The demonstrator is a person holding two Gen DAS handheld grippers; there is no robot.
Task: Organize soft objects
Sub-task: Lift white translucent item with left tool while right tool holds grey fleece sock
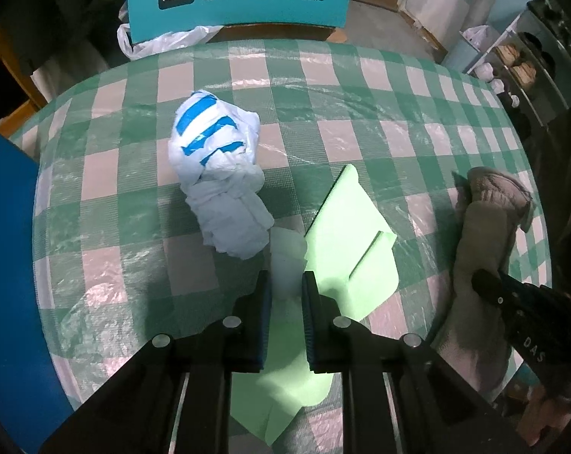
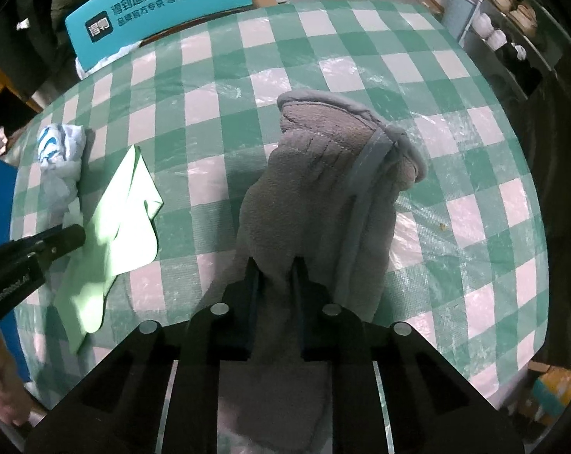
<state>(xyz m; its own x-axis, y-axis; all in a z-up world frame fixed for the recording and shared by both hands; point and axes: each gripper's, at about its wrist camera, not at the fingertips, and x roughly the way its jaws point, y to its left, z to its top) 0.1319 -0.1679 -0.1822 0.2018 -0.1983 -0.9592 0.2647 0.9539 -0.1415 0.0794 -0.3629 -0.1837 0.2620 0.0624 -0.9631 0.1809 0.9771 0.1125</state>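
Both tongs are mid-grasp, so the step in hand looks like picking up or straightening two cloths at once. The left tongs (image 1: 286, 283) are closed on a bunched white-and-green fold of the green cloth (image 1: 355, 227), which spreads from the lower middle of the left view up toward its centre, one corner raised off the surface (image 1: 399, 87). The right tongs (image 2: 277, 268) are closed on the near end of the grey towel (image 2: 323, 174), which fills the middle of the right view and lies lengthwise away from the camera.

The green cloth is thin and smooth, with sharp creases and a folded-over flap. The grey towel is thick and fleecy, with a paler bound hem curling at its far end, and it lies doubled in loose folds. A third soft thing, a white bundle with blue stripes (image 1: 217, 174), sits knotted and crumpled at centre left of the left view, just beside the green cloth and not held by either tongs.

The next move probably calls for lifting each cloth clear without dragging the checked covering, then laying it flat or folded. The thin cloth may slip from the grip.
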